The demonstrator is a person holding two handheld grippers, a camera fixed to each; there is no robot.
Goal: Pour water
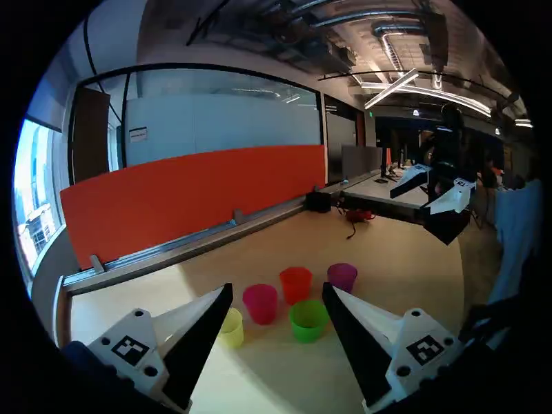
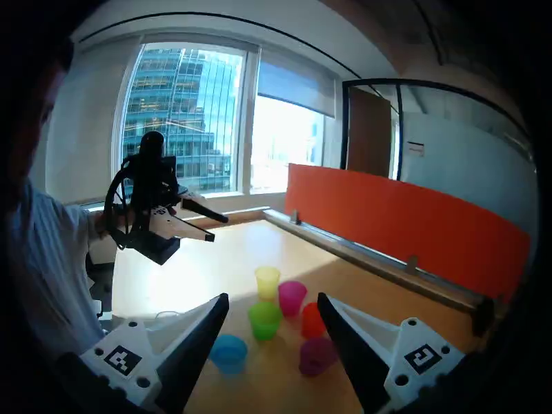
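Hovering my left gripper (image 1: 276, 286) & right gripper (image 2: 272, 297), fingers spread, empty, above cups (image 1: 308, 321) bunched on table (image 1: 393, 262); pour not begun, so next I prob. must drop & pinch one.

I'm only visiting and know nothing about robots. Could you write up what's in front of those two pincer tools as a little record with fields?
Setting: wooden desk in an office, orange divider along one side
Cups on desk: yellow, pink, green, orange, purple, blue
Cup arrangement: upright, clustered close together
Cup contents: cannot tell
Left gripper: open, holding nothing, above the desk
Right gripper: open, holding nothing, pointed at the cups
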